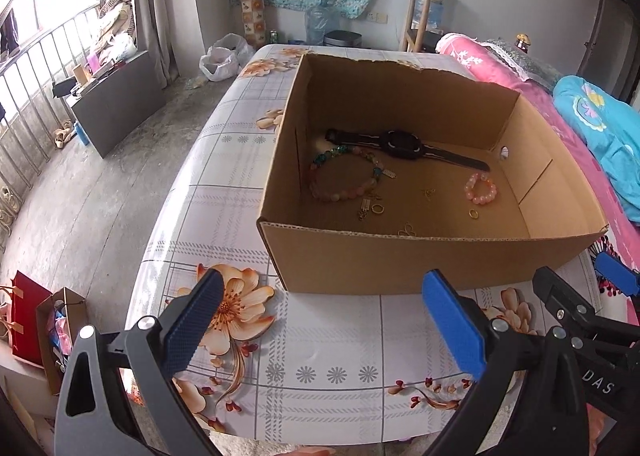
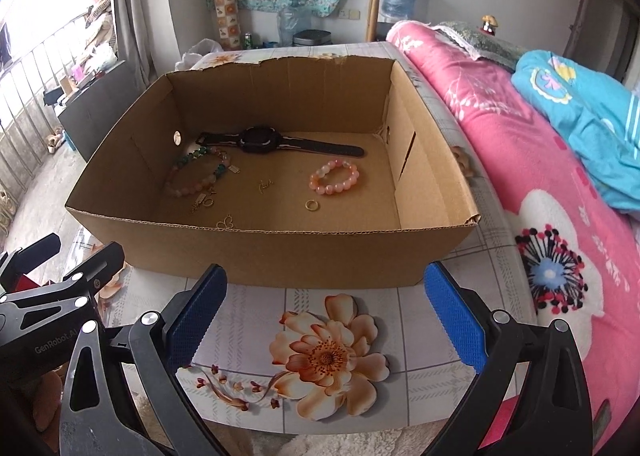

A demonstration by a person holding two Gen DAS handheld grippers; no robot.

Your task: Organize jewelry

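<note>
An open cardboard box [image 1: 360, 260] [image 2: 280, 252] stands on the flowered table. Inside lie a black watch [image 1: 404, 144] [image 2: 260, 142], a large multicoloured bead bracelet [image 1: 344, 194] [image 2: 188, 186], a small pink bead bracelet [image 1: 480, 188] [image 2: 335, 178], gold rings [image 1: 473, 213] [image 2: 312, 205] and small gold charms [image 1: 370, 206] [image 2: 202, 200]. My left gripper [image 1: 324, 316] is open and empty, in front of the box's near wall. My right gripper [image 2: 324, 316] is open and empty, also just before the near wall. The right gripper's fingers [image 1: 560, 296] show at the right edge of the left wrist view.
The table [image 1: 320, 356] has a flowered cloth. A bed with pink [image 2: 520, 136] and blue bedding lies to the right. The floor drops away on the left, with a red bag [image 1: 24, 324] and a dark board [image 1: 116, 100]. Water bottles stand at the far wall.
</note>
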